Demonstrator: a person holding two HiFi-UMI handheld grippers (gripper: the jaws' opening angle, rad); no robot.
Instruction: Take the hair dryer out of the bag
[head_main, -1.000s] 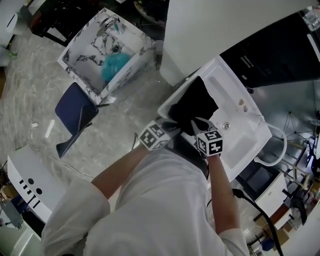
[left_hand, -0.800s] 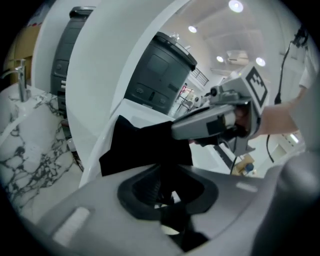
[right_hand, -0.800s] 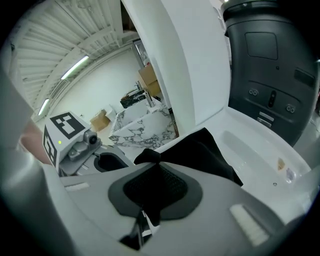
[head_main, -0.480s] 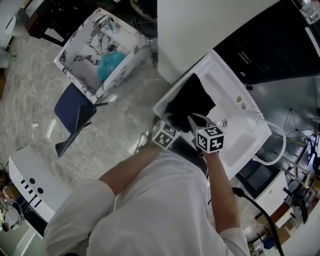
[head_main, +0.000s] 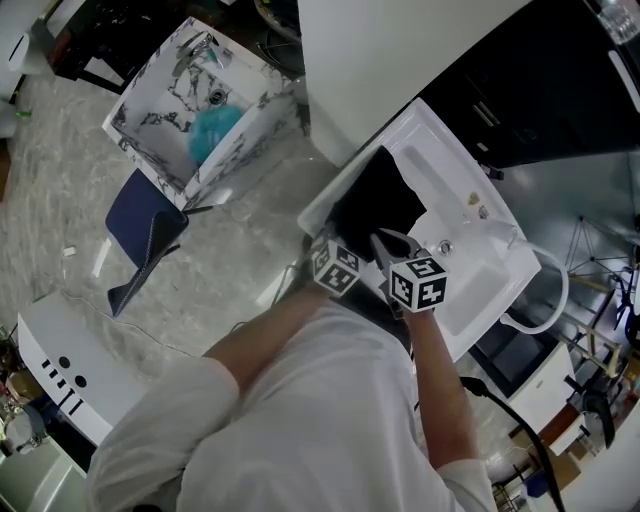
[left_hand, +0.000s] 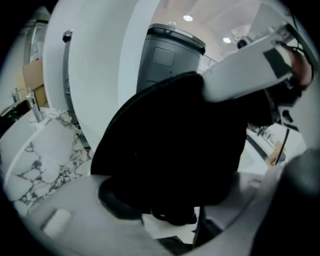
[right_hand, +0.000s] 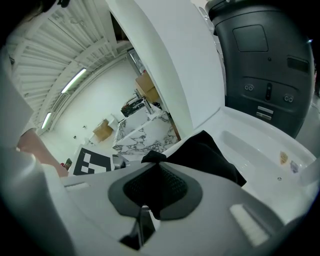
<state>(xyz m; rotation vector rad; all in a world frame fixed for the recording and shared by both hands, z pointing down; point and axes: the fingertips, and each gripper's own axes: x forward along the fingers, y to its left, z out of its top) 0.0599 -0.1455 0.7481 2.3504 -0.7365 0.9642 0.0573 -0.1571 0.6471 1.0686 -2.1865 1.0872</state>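
Observation:
A black bag (head_main: 375, 205) lies on the near rim of a white sink (head_main: 470, 255). My right gripper (head_main: 385, 240) is shut on the bag's edge, with black cloth (right_hand: 200, 152) pinched between its pads and lifted. My left gripper (head_main: 348, 248) is just left of it at the bag's near side; its jaws are opening and touch nothing. In the left gripper view the bag (left_hand: 175, 145) fills the gap between them. A dark rounded shape (left_hand: 175, 216) shows under the bag's lower edge; I cannot tell whether it is the hair dryer.
A marbled basin (head_main: 160, 95) holding a teal puff (head_main: 213, 130) stands on the floor at the far left. A dark blue pad (head_main: 145, 215) lies beside it. A white column (head_main: 390, 50) and a black cabinet (head_main: 560, 80) rise behind the sink.
My left gripper has moved right and down to the bag, close beside the right gripper. The right gripper has kept its grip and place.

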